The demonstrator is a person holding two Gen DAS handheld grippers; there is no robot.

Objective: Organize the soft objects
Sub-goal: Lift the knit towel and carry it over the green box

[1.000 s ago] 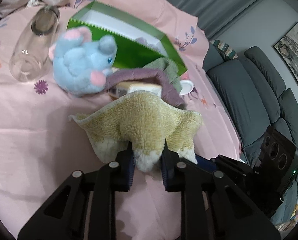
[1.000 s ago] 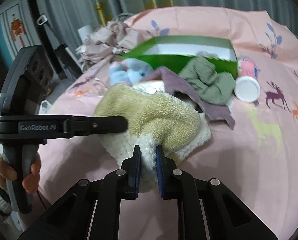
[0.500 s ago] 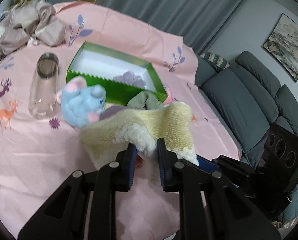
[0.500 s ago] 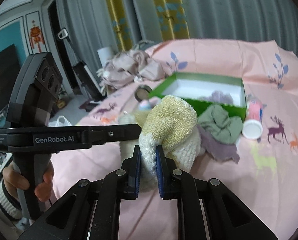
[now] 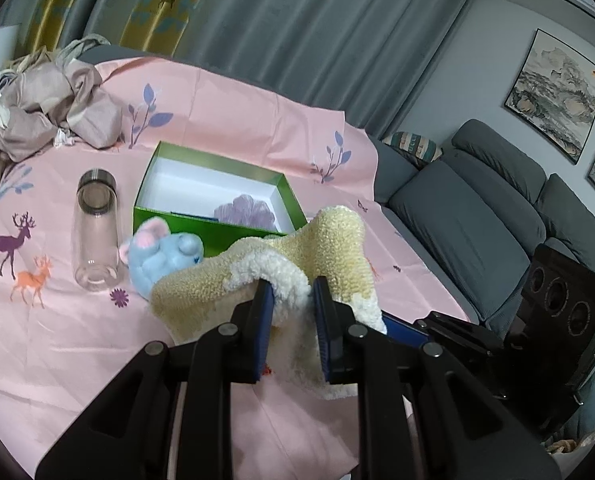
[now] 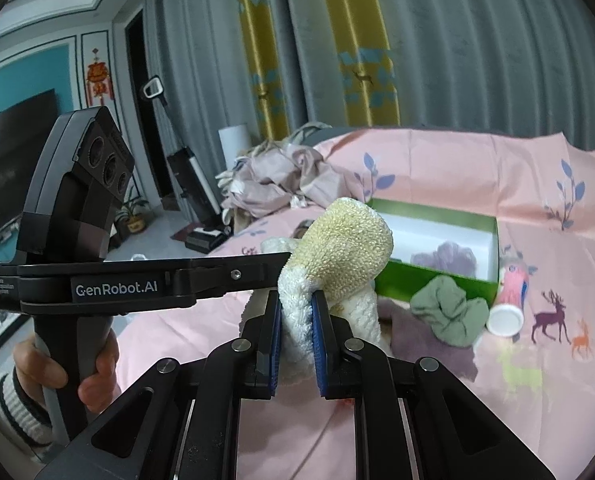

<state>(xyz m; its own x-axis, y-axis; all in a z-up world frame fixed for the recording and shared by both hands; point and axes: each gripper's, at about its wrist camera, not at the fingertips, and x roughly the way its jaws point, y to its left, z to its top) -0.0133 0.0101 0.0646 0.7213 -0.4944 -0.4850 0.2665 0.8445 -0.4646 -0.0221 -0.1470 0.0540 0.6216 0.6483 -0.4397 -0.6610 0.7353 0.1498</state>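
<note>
A: Grip check, both sides?

B: I read the left gripper (image 5: 290, 294) as clamped on the towel (image 5: 325, 248); its white hem bunches between the blue pads (image 5: 266, 312). The right gripper (image 6: 296, 306) is the same, nearly closed, with a thick fold of white edge squeezed between its jaws.

A: Where is the towel?

B: Hanging between the two grippers, off the pink sheet (image 5: 57, 340), in front of the green box (image 5: 217, 236). In the right view its yellow part bulges up over the jaws and hides the box's near-left corner. I also see the left gripper's body from the side there, with a hand (image 6: 63, 376) round the handle.

A: Other soft items?

B: A blue plush (image 5: 163, 256) lies on the sheet, just left of the towel and against the box's near wall. A lilac cloth (image 5: 243, 214) sits inside the box, at its right end. A green cloth (image 6: 449, 314) lies on a mauve cloth (image 6: 429, 350) just near of the box.

A: Non-soft?

B: A clear bottle (image 5: 96, 226) lies left of the plush. A pink tube (image 6: 509, 300) with a white cap lies at the box's right end. Crumpled fabric (image 5: 49, 116) is at the far left.
</note>
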